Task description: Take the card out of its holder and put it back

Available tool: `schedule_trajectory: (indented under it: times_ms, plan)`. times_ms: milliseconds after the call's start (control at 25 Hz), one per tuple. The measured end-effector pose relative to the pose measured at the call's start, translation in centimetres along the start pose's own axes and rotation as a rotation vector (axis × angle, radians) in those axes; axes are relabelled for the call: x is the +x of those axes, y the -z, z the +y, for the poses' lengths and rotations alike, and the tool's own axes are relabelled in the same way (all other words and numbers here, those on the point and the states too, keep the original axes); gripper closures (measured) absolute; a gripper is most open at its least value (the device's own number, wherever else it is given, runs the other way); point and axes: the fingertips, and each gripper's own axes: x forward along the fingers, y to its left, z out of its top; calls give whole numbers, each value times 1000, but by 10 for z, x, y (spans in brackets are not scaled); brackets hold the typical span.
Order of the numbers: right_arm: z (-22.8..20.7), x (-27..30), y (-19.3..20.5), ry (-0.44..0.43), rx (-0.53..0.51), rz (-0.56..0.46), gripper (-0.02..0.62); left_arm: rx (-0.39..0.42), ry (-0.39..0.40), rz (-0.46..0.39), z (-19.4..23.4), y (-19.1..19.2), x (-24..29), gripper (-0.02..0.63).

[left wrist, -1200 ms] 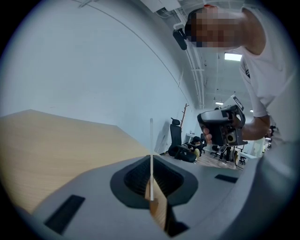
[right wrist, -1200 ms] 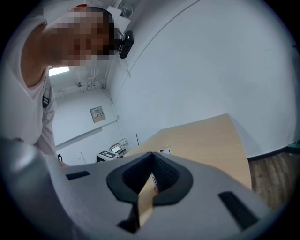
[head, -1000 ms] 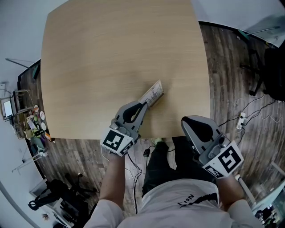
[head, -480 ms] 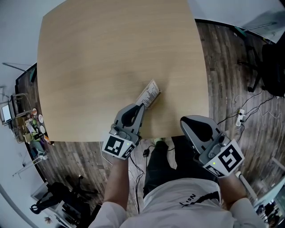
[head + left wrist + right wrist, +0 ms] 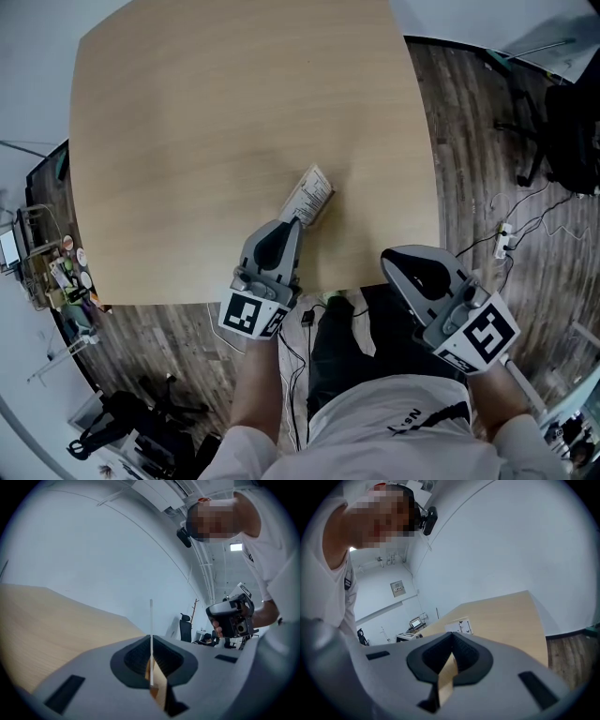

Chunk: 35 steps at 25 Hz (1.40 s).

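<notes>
A white printed card (image 5: 309, 197) hangs just above the wooden table (image 5: 206, 112) near its front edge, with my left gripper (image 5: 296, 223) shut on its near end. In the left gripper view the card (image 5: 151, 620) shows edge-on as a thin white line pinched between the closed jaws of the left gripper (image 5: 151, 660). I cannot tell whether a clear holder surrounds it. My right gripper (image 5: 398, 258) floats off the table's front right edge, shut with nothing in it. The right gripper view looks past the right gripper (image 5: 452, 654) to the card (image 5: 460, 626) in the distance.
Dark wood floor surrounds the table. Cables and a power strip (image 5: 503, 232) lie on the floor at right, near a dark chair (image 5: 567, 122). A cluttered shelf (image 5: 56, 272) stands at the left edge. The person's legs are below the table's front edge.
The left gripper and the card have drifted slightly left and back toward the person. The right gripper has hardly moved.
</notes>
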Motion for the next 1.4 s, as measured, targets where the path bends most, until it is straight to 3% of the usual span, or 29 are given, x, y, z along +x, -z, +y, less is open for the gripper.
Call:
schedule_trajectory:
  times_ms: [200,400,600,920,1320,1400]
  plan:
    - [5,-3,11,2,-7,19,581,49,-33,-21,-6,2,-6,583]
    - [6,-2,12,-10,-13,25,581,18,-55,-57,-3,0,-3,583]
    - [7,-8,16,-4,-14,37,581,63,-85,-53,-7,2,-4,583]
    - [2,-8,21,-9,-15,51,581,26,-162,-88,1,10,-5,583]
    - [6,-8,26,-10,-11,51,581,62,-139,-50,-4,16,-9,581]
    - [7,-8,26,-11,-7,48,581,60,-140,-48,-3,14,-11,541]
